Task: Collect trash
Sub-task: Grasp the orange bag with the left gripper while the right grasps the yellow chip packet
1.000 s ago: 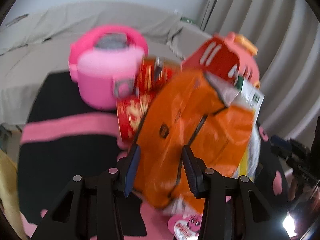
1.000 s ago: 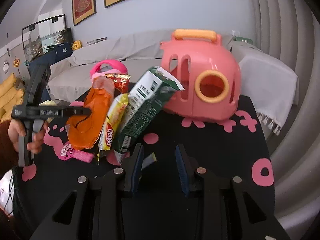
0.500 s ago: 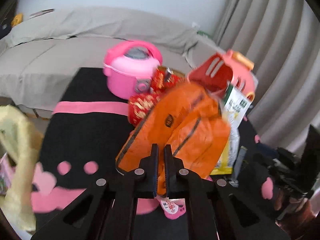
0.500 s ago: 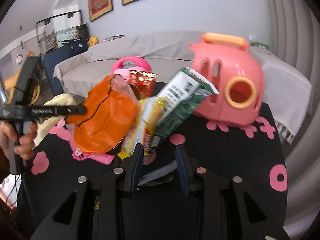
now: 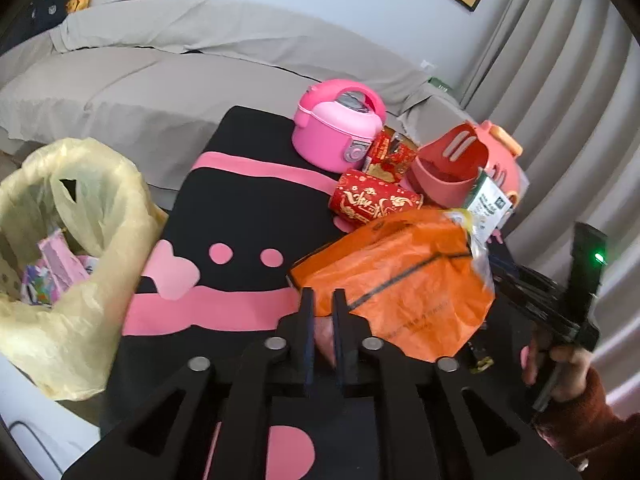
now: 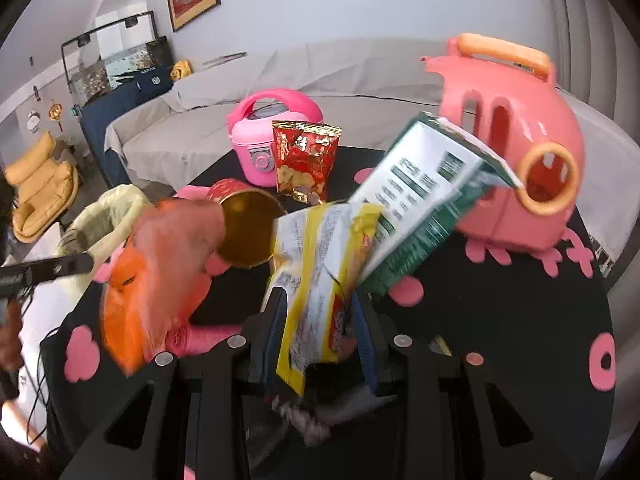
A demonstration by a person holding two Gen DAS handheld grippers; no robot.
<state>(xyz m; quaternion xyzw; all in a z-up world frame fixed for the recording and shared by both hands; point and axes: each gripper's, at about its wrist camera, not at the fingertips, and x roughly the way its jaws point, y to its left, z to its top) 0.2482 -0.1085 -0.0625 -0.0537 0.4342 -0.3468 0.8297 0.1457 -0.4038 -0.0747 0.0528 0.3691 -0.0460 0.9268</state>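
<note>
My left gripper (image 5: 322,300) is shut on the edge of an orange plastic bag (image 5: 404,284) and holds it above the black table; the bag also shows in the right wrist view (image 6: 160,272). My right gripper (image 6: 320,312) is open, with a yellow snack wrapper (image 6: 320,276) between its fingers. A green and white carton (image 6: 424,204) leans just behind the wrapper. A yellow trash bag (image 5: 68,248) with wrappers inside hangs open at the table's left edge.
On the black and pink table (image 5: 240,216) stand a pink toy rice cooker (image 5: 336,132), a salmon pig-shaped carrier (image 6: 516,152), a red snack bag (image 6: 306,160) and a red cylindrical tin (image 5: 374,200). A grey sofa (image 5: 160,64) lies behind.
My left gripper shut on the orange bag and pulled it back and left, bringing the trash bag into view. My right gripper moved forward around the yellow wrapper.
</note>
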